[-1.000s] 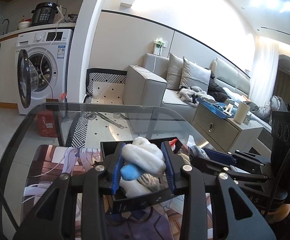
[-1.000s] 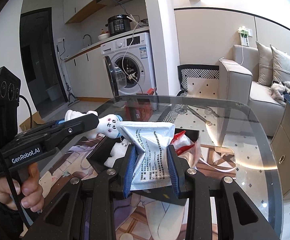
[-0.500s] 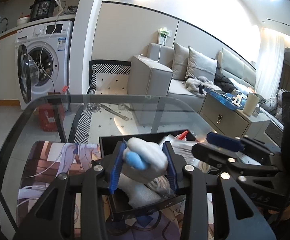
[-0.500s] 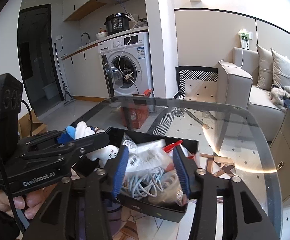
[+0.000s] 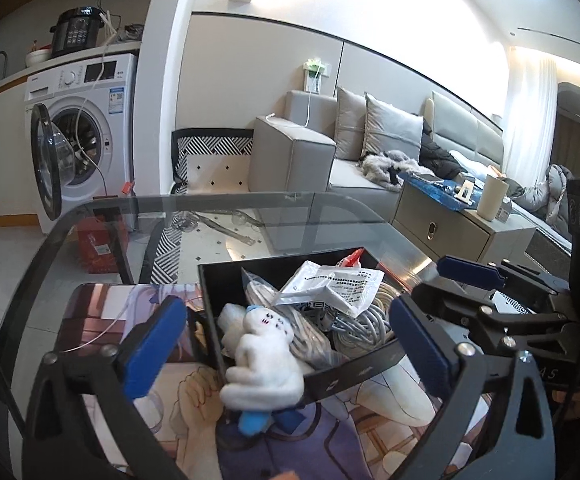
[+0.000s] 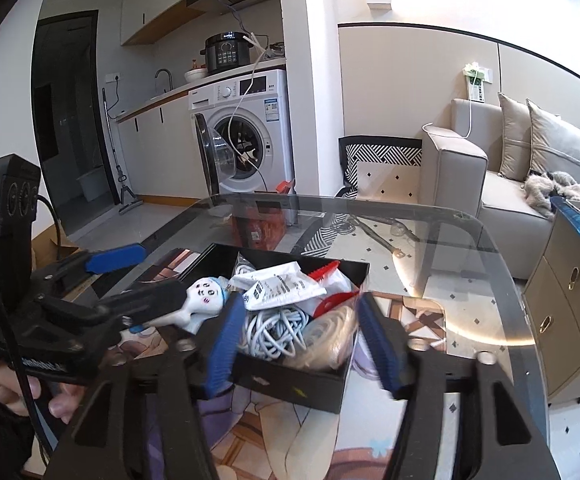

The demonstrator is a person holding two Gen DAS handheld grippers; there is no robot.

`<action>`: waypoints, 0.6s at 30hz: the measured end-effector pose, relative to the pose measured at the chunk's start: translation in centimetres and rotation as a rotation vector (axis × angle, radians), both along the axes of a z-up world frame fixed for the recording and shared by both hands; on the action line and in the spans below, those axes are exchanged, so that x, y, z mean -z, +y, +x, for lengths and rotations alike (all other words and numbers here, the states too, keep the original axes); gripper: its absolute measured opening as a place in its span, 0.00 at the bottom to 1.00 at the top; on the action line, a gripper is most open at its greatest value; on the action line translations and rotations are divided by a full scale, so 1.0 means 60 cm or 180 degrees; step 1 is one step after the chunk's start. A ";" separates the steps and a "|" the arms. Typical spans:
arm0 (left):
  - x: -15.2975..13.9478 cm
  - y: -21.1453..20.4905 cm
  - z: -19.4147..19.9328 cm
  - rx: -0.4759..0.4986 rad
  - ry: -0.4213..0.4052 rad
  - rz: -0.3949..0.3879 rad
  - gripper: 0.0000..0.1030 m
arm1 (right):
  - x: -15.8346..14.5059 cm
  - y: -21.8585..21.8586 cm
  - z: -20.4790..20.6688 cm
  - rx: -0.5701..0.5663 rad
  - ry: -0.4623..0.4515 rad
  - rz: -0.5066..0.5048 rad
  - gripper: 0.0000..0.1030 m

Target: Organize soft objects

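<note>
My left gripper (image 5: 285,346) is opening, its blue pads wide apart. Between them lies a white plush toy (image 5: 261,364) with a blue end, draped over the near wall of the black box (image 5: 354,374); neither pad touches it. A white printed packet (image 5: 330,284) rests on coiled white cables (image 5: 354,320) inside. My right gripper (image 6: 302,344) is opening too, over the box's (image 6: 290,386) near side, and grips nothing. In the right wrist view the plush toy (image 6: 205,300), the packet (image 6: 277,286) and the left gripper (image 6: 137,278) show.
The box stands on a printed mat (image 5: 101,320) on a glass table (image 6: 470,280). A washing machine (image 6: 249,128) with its door open and a red box (image 5: 97,240) lie beyond. A sofa (image 5: 330,152) and a side cabinet (image 6: 570,288) stand to the right.
The left jaws have spread wide and let go of the plush toy, which now hangs over the box wall. The right jaws released the white packet into the box and widened.
</note>
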State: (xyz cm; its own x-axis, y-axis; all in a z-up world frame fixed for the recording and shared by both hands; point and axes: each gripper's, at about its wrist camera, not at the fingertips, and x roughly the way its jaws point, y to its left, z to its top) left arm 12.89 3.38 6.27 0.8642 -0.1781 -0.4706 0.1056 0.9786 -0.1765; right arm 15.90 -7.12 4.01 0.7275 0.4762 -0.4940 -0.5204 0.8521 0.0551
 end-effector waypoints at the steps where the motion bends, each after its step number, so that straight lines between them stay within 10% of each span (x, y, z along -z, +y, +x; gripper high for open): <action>1: -0.002 0.002 -0.005 -0.0002 0.0001 0.0021 1.00 | 0.000 -0.002 -0.004 0.0006 -0.0009 0.0010 0.73; 18: 0.006 0.004 -0.067 -0.0117 -0.0016 0.0326 1.00 | 0.012 -0.005 -0.081 0.0028 -0.0226 -0.0082 0.99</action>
State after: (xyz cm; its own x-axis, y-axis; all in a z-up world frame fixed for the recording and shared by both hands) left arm 8.85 3.60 5.89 0.8717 -0.0974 -0.4803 0.0699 0.9947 -0.0748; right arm 11.05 -7.41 3.28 0.7653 0.4575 -0.4529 -0.5147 0.8574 -0.0036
